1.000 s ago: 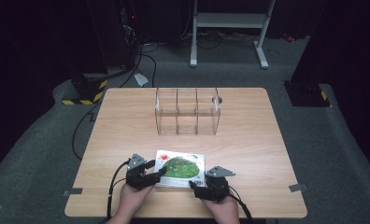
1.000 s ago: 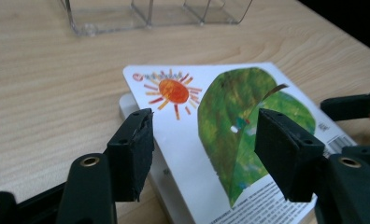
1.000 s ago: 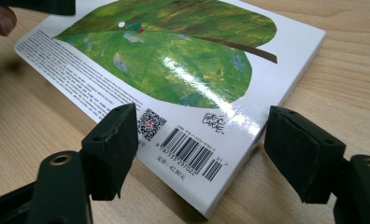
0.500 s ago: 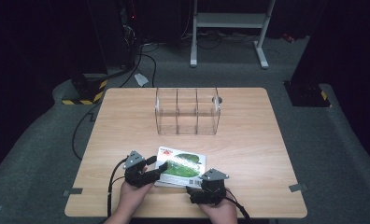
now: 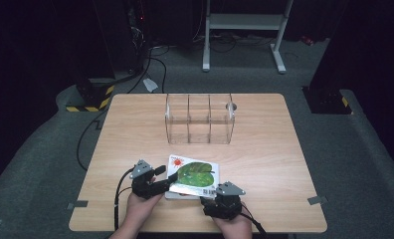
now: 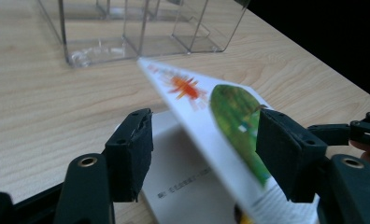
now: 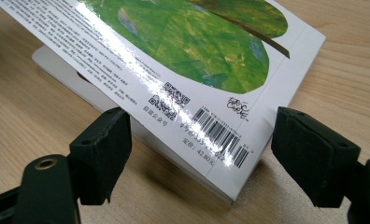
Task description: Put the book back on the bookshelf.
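A thin book [image 5: 192, 175] with a green leaf and an orange sun on its white cover lies near the table's front edge. My left gripper [image 5: 164, 179] is at its left side, open. The cover [image 6: 230, 107] is lifted off the white page [image 6: 183, 168] and slants up between the jaws, leaning on the right-hand pad [image 6: 286, 154]. My right gripper [image 5: 216, 193] is open at the book's near right corner. In the right gripper view [image 7: 199, 130] the barcode corner of the book [image 7: 188, 42] sits between the wide jaws, which have just been closing without touching it.
A clear plastic organiser [image 5: 199, 118] with three compartments stands at the middle back of the wooden table [image 5: 264, 149] and shows beyond the book in the left gripper view [image 6: 127, 28]. Cables and a white stand are on the dark floor behind.
The book's cover has tilted up at its left side, where the left gripper is. The right gripper has shifted slightly left, closer to the book's near corner.
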A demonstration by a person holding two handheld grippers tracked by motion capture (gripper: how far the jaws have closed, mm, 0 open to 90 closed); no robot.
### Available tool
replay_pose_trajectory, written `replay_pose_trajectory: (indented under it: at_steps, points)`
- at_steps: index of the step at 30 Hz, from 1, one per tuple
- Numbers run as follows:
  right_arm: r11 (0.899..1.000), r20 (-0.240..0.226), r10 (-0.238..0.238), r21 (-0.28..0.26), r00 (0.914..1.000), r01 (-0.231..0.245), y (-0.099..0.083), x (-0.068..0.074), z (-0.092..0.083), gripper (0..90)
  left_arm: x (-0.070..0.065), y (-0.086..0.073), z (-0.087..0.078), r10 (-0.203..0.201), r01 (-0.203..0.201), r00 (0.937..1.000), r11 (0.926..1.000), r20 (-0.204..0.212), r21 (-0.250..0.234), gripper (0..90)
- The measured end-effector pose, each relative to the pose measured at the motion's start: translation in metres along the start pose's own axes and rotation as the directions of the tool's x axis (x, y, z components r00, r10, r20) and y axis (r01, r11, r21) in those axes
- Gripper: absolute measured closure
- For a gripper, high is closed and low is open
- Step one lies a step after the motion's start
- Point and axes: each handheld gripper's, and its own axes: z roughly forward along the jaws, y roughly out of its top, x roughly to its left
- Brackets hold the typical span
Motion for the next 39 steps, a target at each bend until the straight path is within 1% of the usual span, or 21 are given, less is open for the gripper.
replay_pose_trajectory:
  at_steps: [1, 2, 4, 5, 6, 9, 13, 14, 17, 18, 19, 22, 25, 26, 27, 28, 30, 32, 35, 36, 39]
  points:
    - [1.0, 0.0, 0.0, 0.0, 1.0, 0.0, 0.0, 0.0, 0.0, 21.1, 0.0, 0.0, 0.0, 0.0, 0.0, 1.0, 1.0, 0.0, 0.0, 35.3]
    - [1.0, -0.003, 0.011, -0.003, 0.9999, -0.011, 0.0, -0.001, 0.0, 21.5, 0.006, 0.0, 0.003, -0.029, 0.029, 0.9995, 0.9995, 0.01, 0.015, 34.9]
    - [1.0, -0.002, 0.005, -0.002, 1.0, -0.005, 0.0, -0.002, 0.0, 21.4, 0.008, 0.0, 0.006, -0.041, 0.041, 0.9989, 0.9989, 0.022, 0.022, 35.0]
    - [1.0, 0.001, 0.003, 0.001, 1.0, -0.003, 0.0, -0.001, 0.0, 21.4, 0.01, 0.001, 0.008, -0.056, 0.055, 0.9975, 0.9979, 0.043, 0.034, 35.7]
    - [1.0, 0.0, 0.003, 0.002, 1.0, -0.003, 0.0, -0.001, 0.0, 21.5, 0.013, 0.004, 0.014, -0.073, 0.068, 0.995, 0.9942, 0.068, 0.083, 35.6]
    - [1.0, -0.001, 0.004, 0.008, 1.0, -0.004, 0.0, -0.001, 0.0, 21.4, 0.013, 0.007, 0.017, -0.063, 0.055, 0.9954, 0.9931, 0.073, 0.104, 38.0]
    - [1.0, -0.001, -0.004, 0.011, 1.0, 0.004, 0.0, -0.002, 0.0, 21.6, 0.011, 0.012, 0.025, -0.015, -0.001, 0.9951, 0.9876, 0.098, 0.157, 42.8]
    - [1.0, 0.001, -0.01, 0.014, 1.0, 0.01, 0.0, -0.001, 0.0, 21.5, 0.011, 0.012, 0.026, -0.005, -0.012, 0.9947, 0.9869, 0.103, 0.161, 45.2]
    - [0.999, 0.0, -0.023, 0.023, 0.9997, 0.023, 0.0, -0.001, 0.0, 21.6, 0.012, 0.011, 0.027, 0.001, -0.017, 0.9947, 0.9878, 0.103, 0.155, 49.2]
    - [0.999, -0.002, -0.025, 0.025, 0.9997, 0.025, -0.001, -0.002, -0.001, 21.7, 0.012, 0.011, 0.026, 0.012, -0.027, 0.9949, 0.9885, 0.1, 0.149, 50.4]
    - [0.999, -0.009, -0.021, 0.026, 0.9997, 0.021, -0.001, -0.002, -0.001, 22.7, 0.012, 0.011, 0.025, 0.02, -0.035, 0.9949, 0.9889, 0.099, 0.145, 53.2]
    - [1.0, -0.024, -0.001, 0.01, 0.9997, 0.001, -0.004, -0.004, -0.007, 23.5, 0.011, 0.007, 0.024, 0.048, -0.061, 0.9946, 0.9889, 0.091, 0.136, 55.3]
    - [1.0, -0.024, 0.021, -0.004, 0.9995, -0.022, -0.006, -0.008, -0.01, 23.8, 0.011, 0.002, 0.024, 0.096, -0.106, 0.9921, 0.9868, 0.08, 0.123, 57.8]
    - [1.0, -0.024, 0.024, -0.009, 0.9994, -0.024, -0.006, -0.009, -0.011, 23.9, 0.011, 0.002, 0.024, 0.096, -0.106, 0.9921, 0.9868, 0.08, 0.123, 58.3]
    - [1.0, -0.024, 0.024, -0.009, 0.9994, -0.024, -0.006, -0.009, -0.011, 23.9, 0.01, 0.001, 0.023, 0.117, -0.126, 0.9899, 0.9847, 0.08, 0.12, 58.3]
    - [0.999, -0.026, 0.042, -0.012, 0.9988, -0.042, -0.006, -0.011, -0.011, 24.2, 0.009, -0.001, 0.021, 0.154, -0.162, 0.9848, 0.9808, 0.08, 0.108, 59.5]
    - [0.999, -0.028, 0.045, -0.021, 0.9986, -0.045, -0.006, -0.013, -0.011, 24.7, 0.006, -0.001, 0.017, 0.196, -0.203, 0.9778, 0.9747, 0.074, 0.095, 60.7]
    - [0.998, -0.029, 0.052, -0.026, 0.9982, -0.053, -0.006, -0.014, -0.012, 24.9, 0.004, -0.002, 0.015, 0.207, -0.212, 0.9757, 0.9735, 0.073, 0.085, 61.7]
    - [0.998, -0.029, 0.058, -0.033, 0.9979, -0.059, -0.006, -0.014, -0.012, 25.4, 0.001, -0.004, 0.009, 0.249, -0.252, 0.9662, 0.9666, 0.066, 0.045, 63.4]
    - [0.998, -0.029, 0.058, -0.033, 0.9979, -0.059, -0.006, -0.014, -0.012, 25.4, 0.001, -0.004, 0.009, 0.249, -0.252, 0.9662, 0.9666, 0.066, 0.045, 63.5]
    - [0.997, -0.034, 0.061, -0.037, 0.9975, -0.062, -0.006, -0.015, -0.013, 25.5, -0.002, -0.005, 0.007, 0.274, -0.276, 0.9602, 0.9608, 0.057, 0.029, 63.7]
